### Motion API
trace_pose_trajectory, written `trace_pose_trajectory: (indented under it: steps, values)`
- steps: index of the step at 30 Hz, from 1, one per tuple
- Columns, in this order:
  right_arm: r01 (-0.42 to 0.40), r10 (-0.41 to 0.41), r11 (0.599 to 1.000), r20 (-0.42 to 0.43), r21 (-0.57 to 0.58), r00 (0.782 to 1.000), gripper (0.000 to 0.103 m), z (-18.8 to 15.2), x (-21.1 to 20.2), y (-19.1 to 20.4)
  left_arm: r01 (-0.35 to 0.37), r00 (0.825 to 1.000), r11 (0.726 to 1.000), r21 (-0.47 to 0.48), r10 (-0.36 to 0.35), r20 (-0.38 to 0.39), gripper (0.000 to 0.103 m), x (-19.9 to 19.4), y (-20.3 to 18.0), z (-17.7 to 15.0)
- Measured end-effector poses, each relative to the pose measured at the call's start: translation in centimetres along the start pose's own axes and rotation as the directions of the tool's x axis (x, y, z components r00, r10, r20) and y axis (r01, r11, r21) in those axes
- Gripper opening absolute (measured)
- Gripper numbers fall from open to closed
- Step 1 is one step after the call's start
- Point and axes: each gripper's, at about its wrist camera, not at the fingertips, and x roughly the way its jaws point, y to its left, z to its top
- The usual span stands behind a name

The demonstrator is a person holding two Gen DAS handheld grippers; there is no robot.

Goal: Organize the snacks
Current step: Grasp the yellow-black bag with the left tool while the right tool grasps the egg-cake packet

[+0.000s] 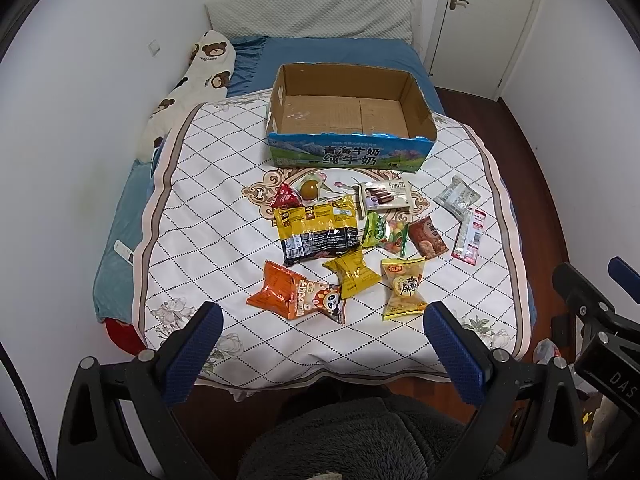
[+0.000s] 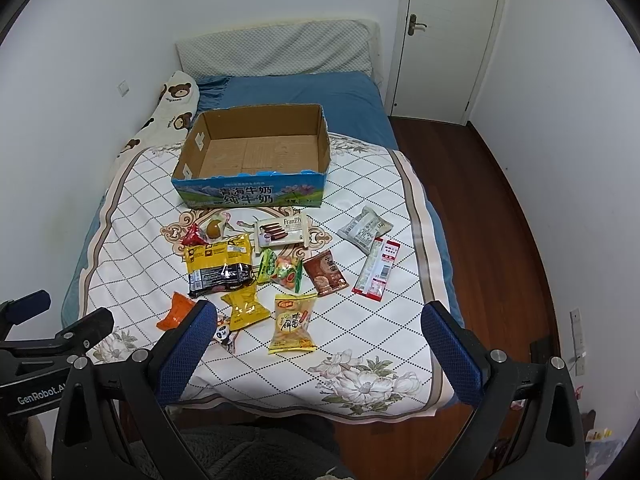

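An open cardboard box (image 1: 420, 106) (image 2: 325, 136) with a blue printed front stands empty on the quilt, behind several snack packets. Among them are a large yellow-and-black bag (image 1: 318, 230) (image 2: 220, 262), an orange panda packet (image 1: 298, 294) (image 2: 176, 312), a small yellow packet (image 1: 352, 272) (image 2: 245, 306), a yellow cracker packet (image 1: 403, 287) (image 2: 291, 324), a brown packet (image 1: 428, 237) (image 2: 325, 273), a Franzzi biscuit box (image 1: 386, 195) (image 2: 282, 230) and a red-and-white strip (image 1: 470, 236) (image 2: 378, 270). My left gripper (image 1: 324, 320) and right gripper (image 2: 320, 320) hover open over the quilt's near edge, both empty.
The white diamond-pattern quilt (image 1: 208, 184) (image 2: 360, 340) covers a blue bed against the left wall, with a bear-print pillow (image 1: 200, 72) and a padded headboard (image 2: 276, 46). Wooden floor (image 2: 488, 216) and a white door (image 2: 452, 36) lie to the right. A grey fleece lap (image 1: 352, 440) is below.
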Motion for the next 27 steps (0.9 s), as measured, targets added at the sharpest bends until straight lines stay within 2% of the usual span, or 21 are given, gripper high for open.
trace_pose_trajectory:
  steps: [8,11,14,18,21,22,23,24,25,27]
  values:
    - [-0.004,0.004,1.0,-0.013,0.005,1.0,0.103,0.1,0.7,0.4,0.001,1.0,1.0,-0.014,-0.001,-0.016,0.103,0.9,0.5,0.4]
    - [-0.006,0.007,1.0,-0.041,0.018,0.999,0.103,0.0,2.6,0.3,-0.012,1.0,0.999,-0.039,0.011,-0.028,0.103,2.4,1.4,0.9]
    - [-0.036,0.041,0.998,-0.104,0.048,0.994,0.103,-0.4,6.2,0.2,-0.033,0.998,0.997,-0.072,0.029,-0.058,0.103,5.3,2.6,1.4]
    - [-0.072,0.094,0.992,-0.226,0.104,0.97,0.103,-1.4,13.1,0.3,-0.059,0.984,0.993,-0.102,0.04,-0.174,0.103,11.1,4.2,1.6]
    - [-0.062,0.097,0.991,-0.309,0.122,0.946,0.103,-2.5,18.9,0.5,-0.049,0.953,0.988,-0.145,0.003,-0.302,0.103,16.8,5.6,1.3]
    - [-0.065,0.105,0.99,-0.335,0.128,0.936,0.103,-2.9,20.6,0.5,-0.056,0.938,0.986,-0.16,-0.003,-0.348,0.103,18.7,6.1,1.2]
    - [-0.071,0.116,0.988,-0.36,0.135,0.926,0.103,-3.3,22.5,0.6,-0.054,0.932,0.984,-0.169,-0.011,-0.363,0.103,20.3,6.5,1.1]
    - [-0.07,0.116,0.989,-0.38,0.133,0.917,0.102,-3.7,24.3,0.7,-0.069,0.935,0.985,-0.158,0.009,-0.356,0.103,21.5,6.6,1.3]
    - [-0.072,0.116,0.99,-0.404,0.122,0.907,0.102,-4.2,26.0,0.9,-0.09,0.936,0.988,-0.129,0.04,-0.35,0.102,22.4,6.6,1.5]
    - [-0.078,0.121,0.99,-0.446,0.114,0.887,0.102,-4.9,28.9,1.1,-0.088,0.944,0.996,-0.025,0.075,-0.32,0.102,24.1,5.6,2.2]
